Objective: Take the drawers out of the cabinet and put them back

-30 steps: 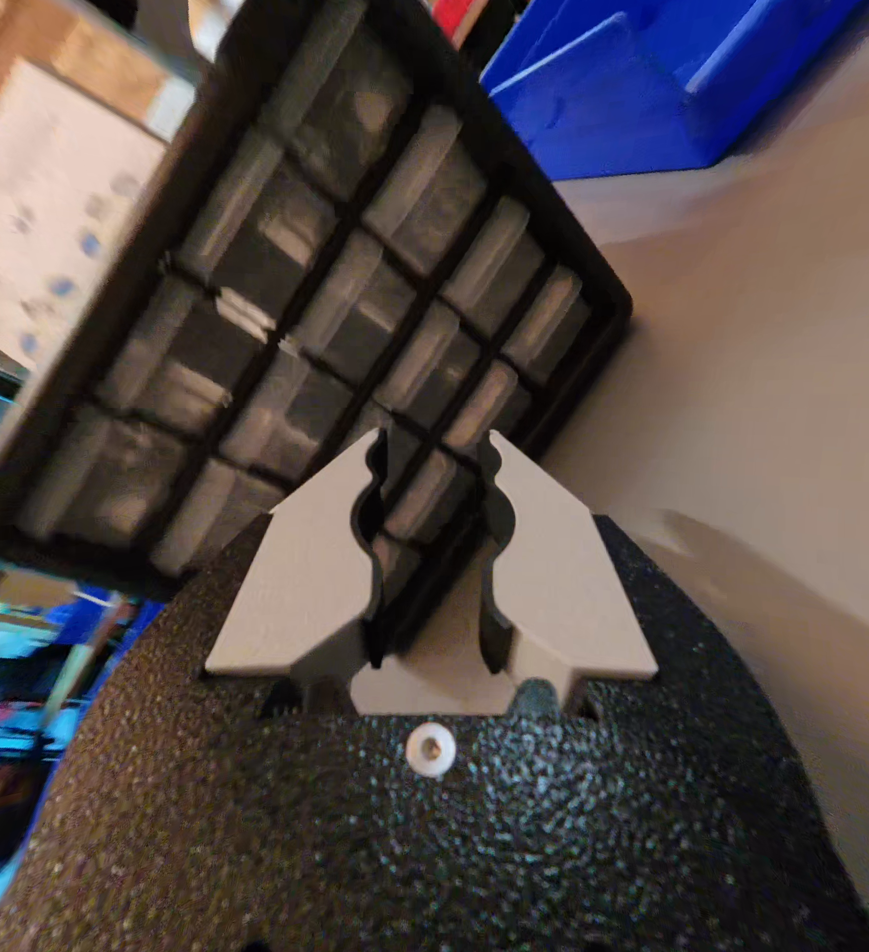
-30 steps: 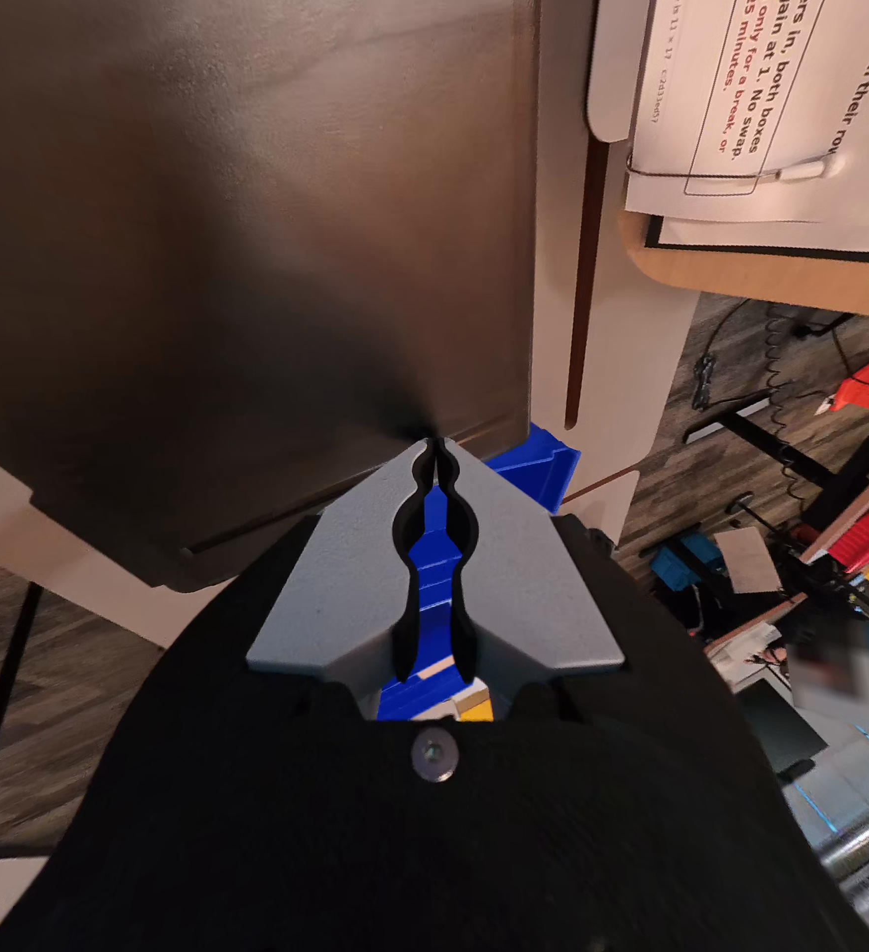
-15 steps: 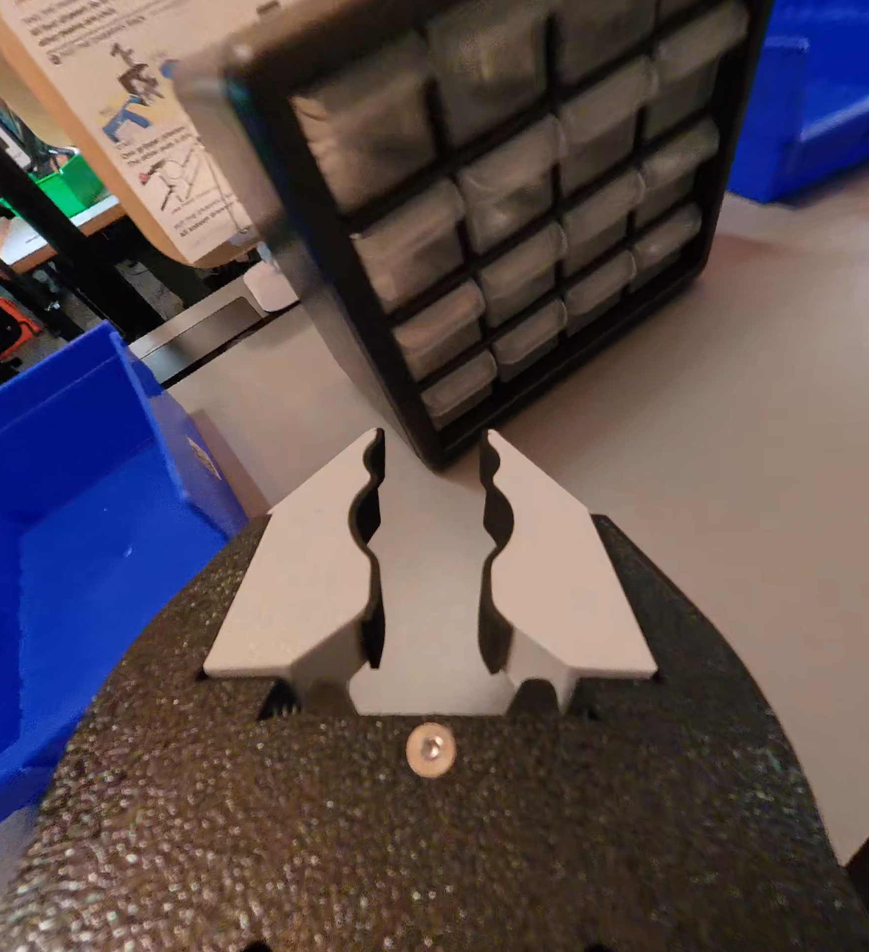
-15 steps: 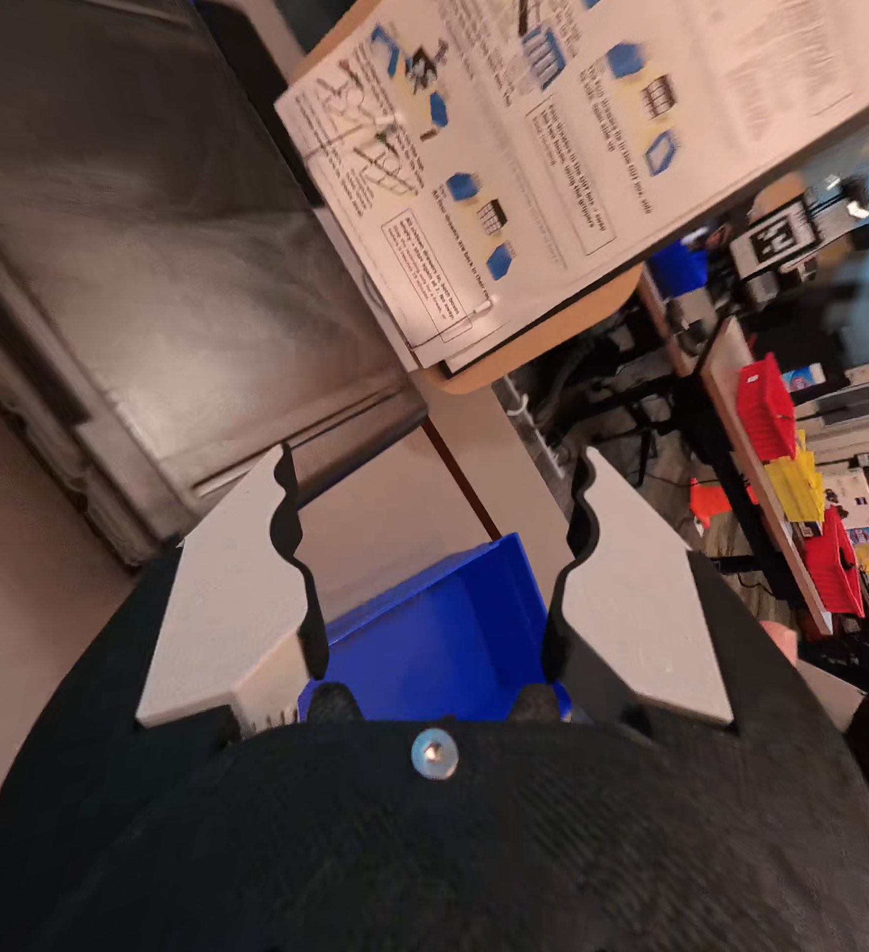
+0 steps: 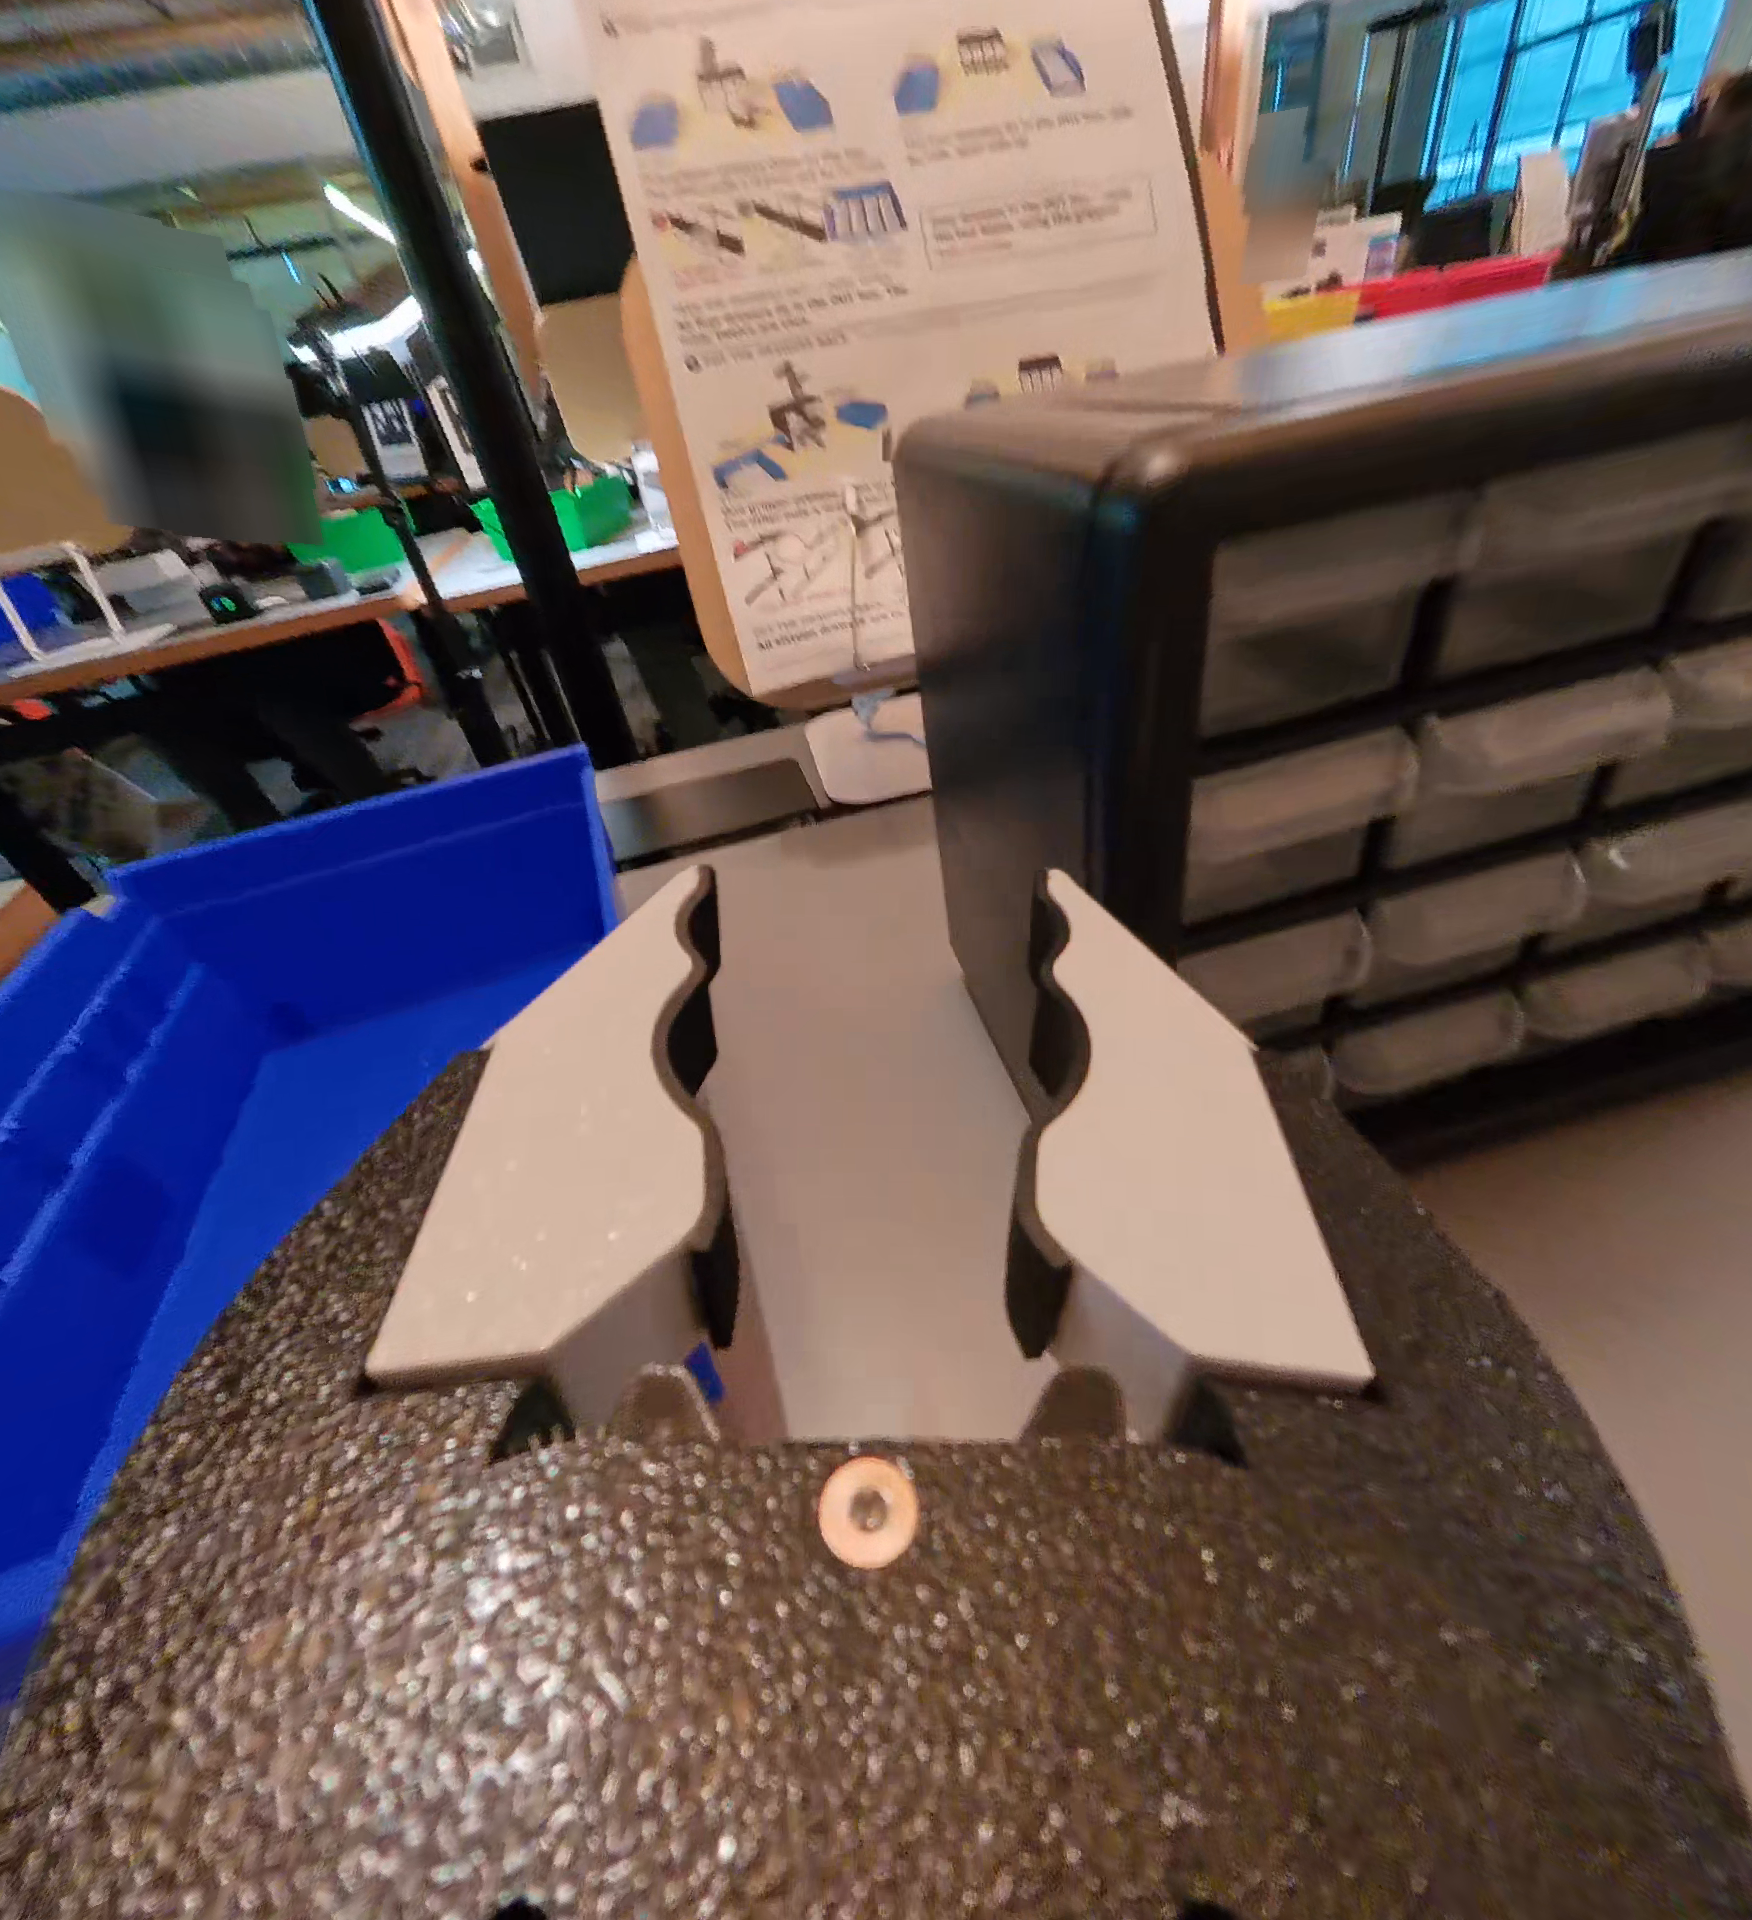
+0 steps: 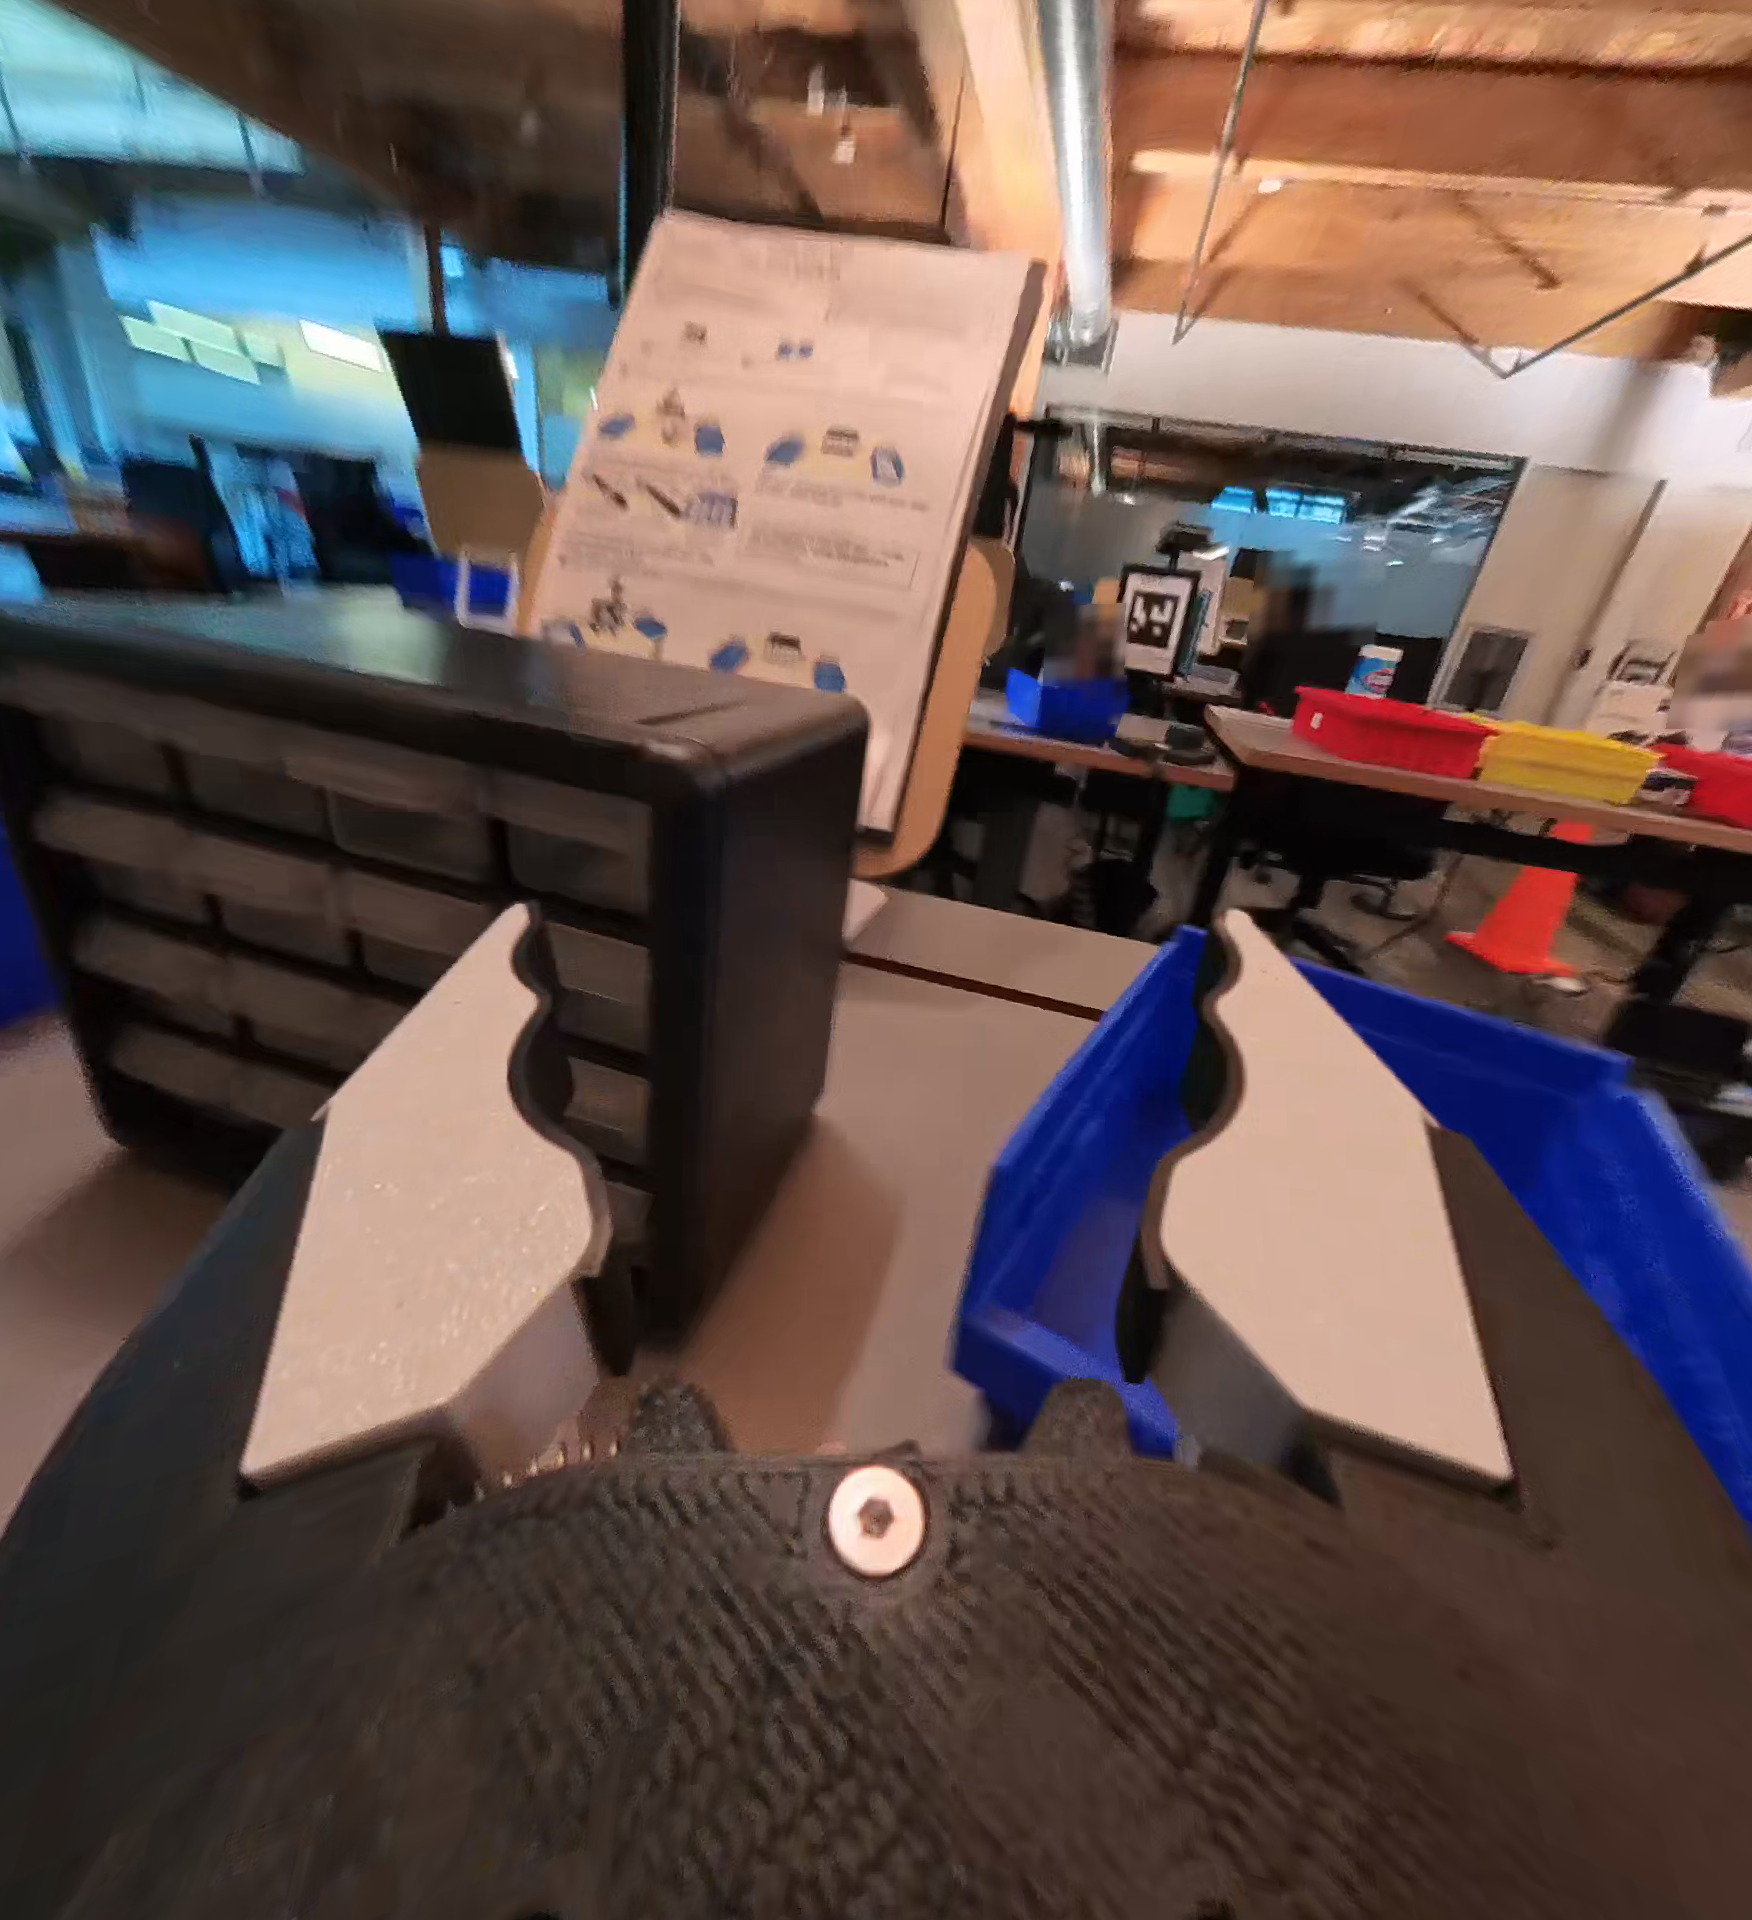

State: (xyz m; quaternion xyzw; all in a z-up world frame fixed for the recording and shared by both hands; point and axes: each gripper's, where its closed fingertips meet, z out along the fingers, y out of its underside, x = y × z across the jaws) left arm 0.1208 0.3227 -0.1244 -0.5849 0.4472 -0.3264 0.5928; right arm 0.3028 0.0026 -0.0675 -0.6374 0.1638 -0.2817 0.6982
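Up close, the left gripper [image 5: 872, 914] has its two fingers spread apart and holds nothing. The right gripper [image 6: 867, 951] is spread even wider, and it is empty too. Just past them, the black cabinet [image 6: 747, 935] stands on the grey table [image 5: 1630, 1299] between two blue bins [image 5: 228, 1039]. All the drawers [image 5: 1298, 821] look pushed in, so it seems the pulling out is not started yet.

Workshop, work tables [image 6: 1537, 795], bins [image 6: 1391, 729], exposed ducting [image 6: 1080, 177]

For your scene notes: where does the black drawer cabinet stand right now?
The cabinet stands upright on the grey table, left-centre in the right wrist view, between two blue bins.
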